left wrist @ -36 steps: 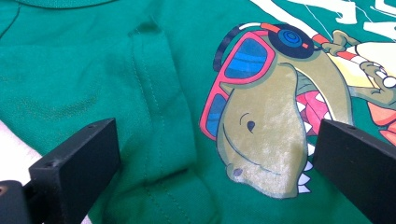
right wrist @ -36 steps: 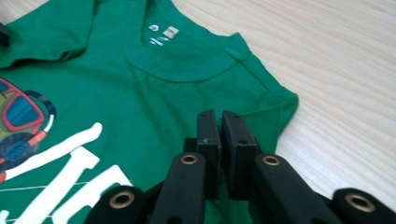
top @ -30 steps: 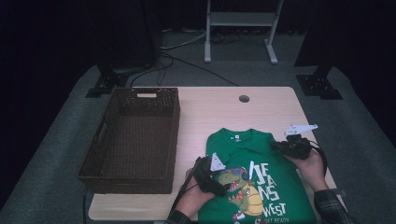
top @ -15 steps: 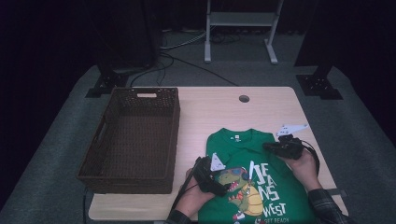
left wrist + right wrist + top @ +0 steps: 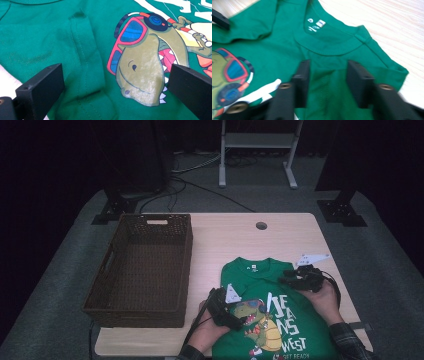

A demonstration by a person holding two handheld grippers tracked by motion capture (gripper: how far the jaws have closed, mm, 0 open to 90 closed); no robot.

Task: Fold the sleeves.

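Left gripper (image 5: 239,312) gapes wide; right gripper (image 5: 286,279) (just opening) half-spread.
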